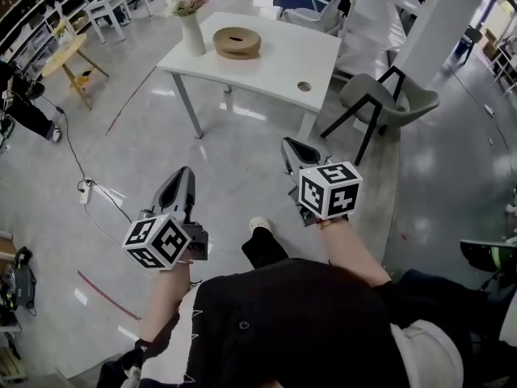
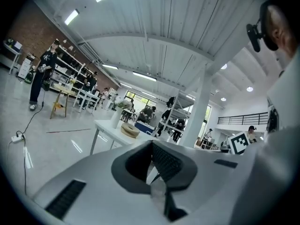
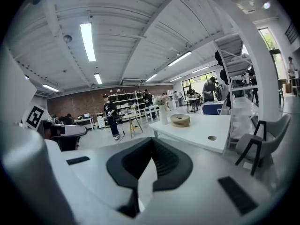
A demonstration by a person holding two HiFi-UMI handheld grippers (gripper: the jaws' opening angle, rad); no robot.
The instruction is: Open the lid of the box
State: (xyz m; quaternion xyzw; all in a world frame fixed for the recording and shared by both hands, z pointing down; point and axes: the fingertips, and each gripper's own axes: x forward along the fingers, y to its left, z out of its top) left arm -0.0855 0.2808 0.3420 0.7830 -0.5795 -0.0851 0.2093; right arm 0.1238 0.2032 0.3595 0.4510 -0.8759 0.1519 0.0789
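Observation:
A round, flat wooden box (image 1: 237, 42) with its lid on lies on the white table (image 1: 283, 67), beside a white vase of flowers (image 1: 192, 32). It also shows far ahead in the left gripper view (image 2: 130, 130) and the right gripper view (image 3: 180, 120). Both grippers hang over bare floor, well short of the table. My left gripper (image 1: 184, 174) is shut and holds nothing, its tips meeting (image 2: 152, 144). My right gripper (image 1: 292, 146) is also shut and holds nothing (image 3: 151, 142).
A grey chair (image 1: 380, 99) stands at the table's right end, next to a white column (image 1: 440, 23). A power strip with its cable (image 1: 85, 191) lies on the floor at left. A wooden stool (image 1: 69, 59) and a person in dark clothes (image 1: 24, 107) are farther left.

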